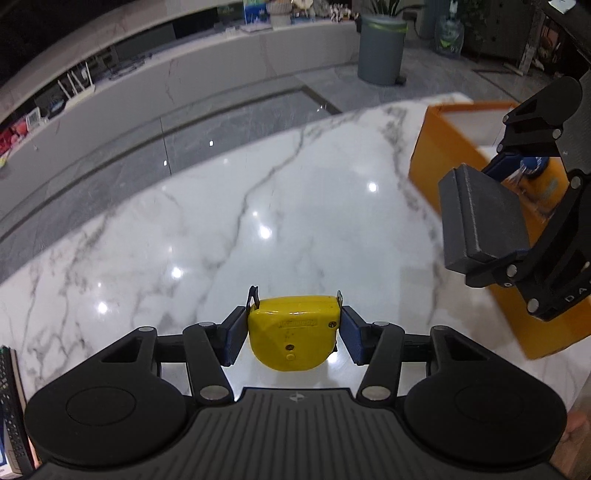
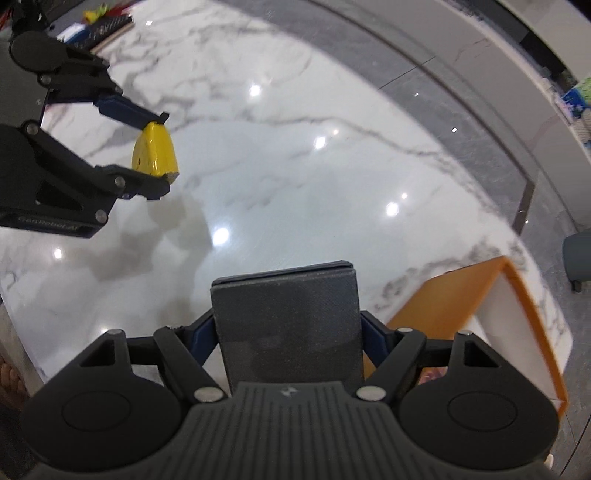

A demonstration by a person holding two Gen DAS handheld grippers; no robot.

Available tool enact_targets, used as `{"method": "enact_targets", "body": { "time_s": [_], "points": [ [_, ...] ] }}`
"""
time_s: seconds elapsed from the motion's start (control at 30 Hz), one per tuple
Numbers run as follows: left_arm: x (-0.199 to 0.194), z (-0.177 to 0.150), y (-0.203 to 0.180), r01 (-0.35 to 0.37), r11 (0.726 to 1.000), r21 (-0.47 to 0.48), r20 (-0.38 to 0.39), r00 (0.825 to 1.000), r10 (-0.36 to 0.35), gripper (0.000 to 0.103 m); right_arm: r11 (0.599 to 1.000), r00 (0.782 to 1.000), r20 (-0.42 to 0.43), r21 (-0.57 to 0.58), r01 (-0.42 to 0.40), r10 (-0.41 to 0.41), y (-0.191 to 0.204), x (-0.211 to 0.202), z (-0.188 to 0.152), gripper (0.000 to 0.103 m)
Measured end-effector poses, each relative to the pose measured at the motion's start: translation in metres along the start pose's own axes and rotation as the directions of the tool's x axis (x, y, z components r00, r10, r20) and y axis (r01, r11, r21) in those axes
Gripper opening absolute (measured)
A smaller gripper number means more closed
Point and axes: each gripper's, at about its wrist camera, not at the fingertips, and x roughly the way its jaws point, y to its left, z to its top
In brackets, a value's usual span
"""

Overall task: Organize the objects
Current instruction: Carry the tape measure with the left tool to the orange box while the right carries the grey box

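My left gripper (image 1: pixel 293 330) is shut on a yellow tape measure (image 1: pixel 293 328), held clear above the white marble table (image 1: pixel 229 221); its blue pads press both sides. The right wrist view shows that same left gripper (image 2: pixel 155 155) and the tape measure (image 2: pixel 155 155) at the upper left. My right gripper (image 2: pixel 288 332) is shut on a dark grey flat box (image 2: pixel 288 328), which hides most of its blue pads. In the left wrist view, the right gripper (image 1: pixel 495 218) carries the grey box (image 1: pixel 480 218) over an orange bin (image 1: pixel 443 147).
The orange bin (image 2: pixel 461 295) with a white inside stands at the table's right edge. A grey trash can (image 1: pixel 382 48) stands on the floor beyond the table. Books and small items (image 2: pixel 99 26) lie at the table's far corner. A remote (image 1: pixel 11 406) lies at the left edge.
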Motion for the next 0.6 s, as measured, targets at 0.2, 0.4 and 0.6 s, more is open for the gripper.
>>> {"method": "enact_targets", "body": {
  "time_s": [0.2, 0.4, 0.6],
  "points": [
    [-0.027, 0.020, -0.021, 0.002, 1.000, 0.024, 0.071, 0.997, -0.003, 0.061, 0.997, 0.995, 0.092, 0.066, 0.031, -0.037, -0.011, -0.044, -0.008, 0.079],
    [-0.041, 0.028, -0.041, -0.006, 0.998, 0.065, 0.102, 0.995, 0.000, 0.061, 0.990, 0.986, 0.157, 0.135, 0.036, -0.058, -0.022, -0.072, -0.030, 0.079],
    [-0.054, 0.037, -0.061, -0.020, 0.995, 0.101, 0.138, 0.990, 0.006, 0.061, 0.978, 0.973, 0.206, 0.200, 0.064, -0.106, -0.029, -0.103, -0.059, 0.079]
  ]
}}
